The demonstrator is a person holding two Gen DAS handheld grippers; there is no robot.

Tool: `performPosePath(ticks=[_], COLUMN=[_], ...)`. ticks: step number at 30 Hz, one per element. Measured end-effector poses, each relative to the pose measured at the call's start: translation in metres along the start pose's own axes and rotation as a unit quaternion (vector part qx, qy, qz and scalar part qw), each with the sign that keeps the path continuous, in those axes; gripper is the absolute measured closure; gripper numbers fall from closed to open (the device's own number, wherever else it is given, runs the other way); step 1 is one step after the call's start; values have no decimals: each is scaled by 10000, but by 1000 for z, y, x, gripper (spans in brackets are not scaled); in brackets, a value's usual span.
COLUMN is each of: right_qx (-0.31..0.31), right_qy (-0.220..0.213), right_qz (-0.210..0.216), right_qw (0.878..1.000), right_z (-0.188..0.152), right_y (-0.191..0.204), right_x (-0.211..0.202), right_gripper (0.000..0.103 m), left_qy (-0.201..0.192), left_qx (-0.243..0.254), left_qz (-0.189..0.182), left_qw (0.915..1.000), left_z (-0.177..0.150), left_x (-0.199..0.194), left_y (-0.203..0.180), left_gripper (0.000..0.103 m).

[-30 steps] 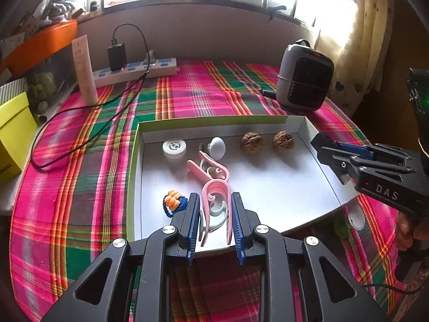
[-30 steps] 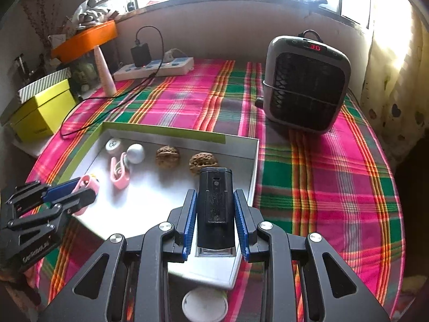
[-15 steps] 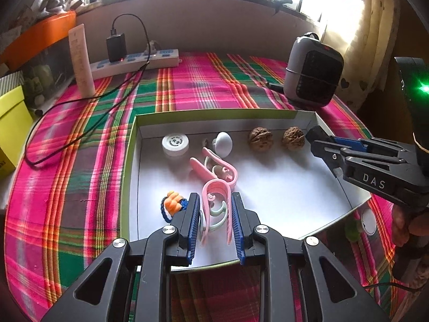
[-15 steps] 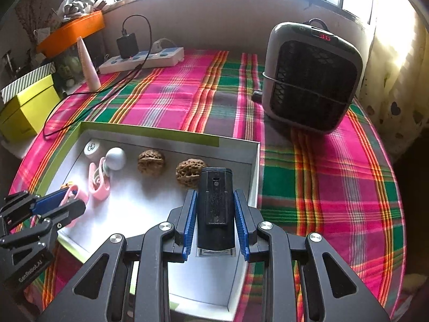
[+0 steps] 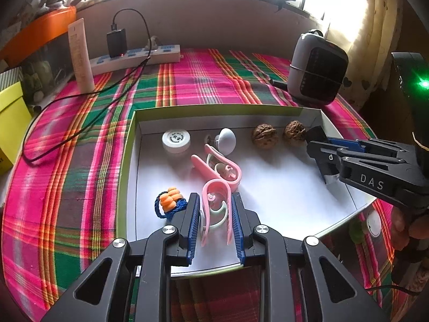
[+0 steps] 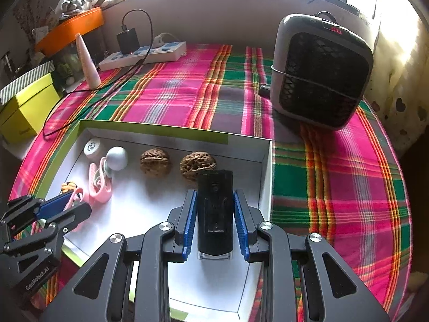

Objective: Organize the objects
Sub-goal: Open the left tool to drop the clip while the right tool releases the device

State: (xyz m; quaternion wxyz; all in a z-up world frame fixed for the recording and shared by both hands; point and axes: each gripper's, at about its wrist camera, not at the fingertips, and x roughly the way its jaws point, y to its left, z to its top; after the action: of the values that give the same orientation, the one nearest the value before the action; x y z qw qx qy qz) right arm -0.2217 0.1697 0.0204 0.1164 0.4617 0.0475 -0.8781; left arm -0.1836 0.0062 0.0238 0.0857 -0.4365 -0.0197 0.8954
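A white box lid with a green rim (image 5: 128, 145) (image 6: 150, 130) lies on the plaid tablecloth. Over its near edge my left gripper (image 5: 214, 201) is shut on a pink clip (image 5: 215, 191). A second pink clip (image 5: 217, 165) (image 6: 99, 182) lies just beyond it. An orange and blue cord charm (image 5: 170, 202), a white round jar (image 5: 176, 141) (image 6: 92, 147), a grey knob (image 5: 226, 139) (image 6: 116, 158) and two walnuts (image 5: 264, 135) (image 6: 155, 161) also sit in the lid. My right gripper (image 6: 214, 201) is shut on a black rectangular device (image 6: 214, 209) above the lid's right part, near the second walnut (image 6: 197, 163).
A grey fan heater (image 6: 319, 69) (image 5: 317, 76) stands right of the lid. A power strip with a black charger (image 5: 136, 56) and cable, a white tube (image 5: 80, 56), a yellow box (image 6: 24, 107) and an orange bin (image 6: 72, 29) line the back left. A small white cap (image 5: 374, 221) lies beside the lid's near right corner.
The right gripper with the black device moved farther in over the lid, toward the walnuts. The left gripper kept the pink clip and hardly moved.
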Motion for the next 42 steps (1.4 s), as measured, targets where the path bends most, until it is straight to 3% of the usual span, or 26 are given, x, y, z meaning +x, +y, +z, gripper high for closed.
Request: performPosePath(ticks=[32,42], right_qx=[-262,-224], right_qy=[67,34], right_qz=[-151,-161], right_qw=[9995,9996], right_z=[-3,-3], right_y=[11,8], right_x=[7,5], right_gripper=[74,74], left_qy=[57,61], left_qx=[4,2], left_qz=[33,-12], left_qw=[10000,10000], left_z=[1,1], left_x=[4,3], left_y=[-1,-3], left_gripper=[81,74])
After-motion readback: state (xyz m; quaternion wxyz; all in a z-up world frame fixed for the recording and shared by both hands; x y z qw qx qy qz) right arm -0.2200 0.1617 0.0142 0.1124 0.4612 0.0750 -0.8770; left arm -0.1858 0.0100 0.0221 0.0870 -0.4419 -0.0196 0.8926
